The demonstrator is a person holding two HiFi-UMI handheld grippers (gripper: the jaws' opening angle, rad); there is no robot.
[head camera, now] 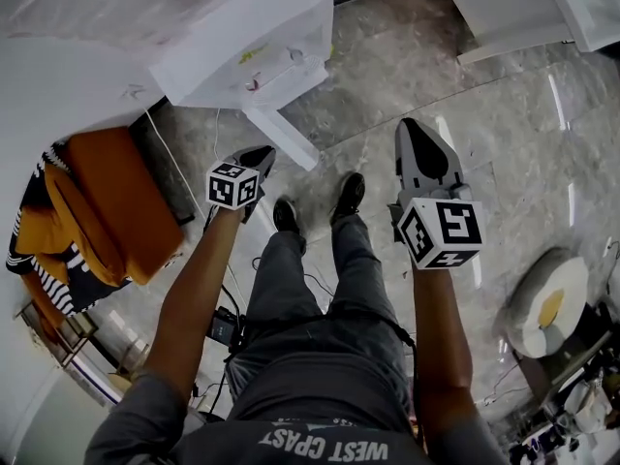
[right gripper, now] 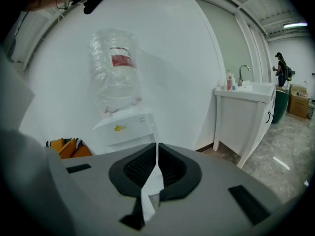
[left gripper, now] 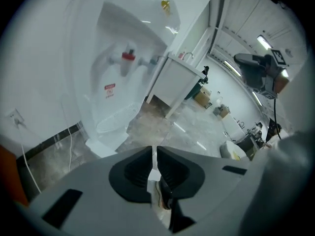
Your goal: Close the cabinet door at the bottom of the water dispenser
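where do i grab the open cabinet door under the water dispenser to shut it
Its free edge: the cabinet door juts from the water dispenser toward the person's shoes as a thin slab, so that far end likely swings easiest. The left gripper sits beside it with jaws shut; probably push the face from that side.

Ahead-left, against the wall: water dispenser (head camera: 242, 51), bottle (right gripper: 114, 68) upended on top. Cabinet door (head camera: 281, 136) jutting from the dispenser's front out over the floor (head camera: 407, 76), toward the shoes (head camera: 346, 197). Right of the dispenser, along the same wall, well apart: sink cabinet (right gripper: 244, 117), tap (right gripper: 241, 73) and small bottles (right gripper: 229, 81) on its top. Left of the dispenser, by the wall: heap of cloth (head camera: 97, 201). Left gripper (head camera: 263, 153) just left of the shoes, near the door's free end; right gripper (head camera: 415, 134) right of them. Far right on the floor: round container (head camera: 547, 303).
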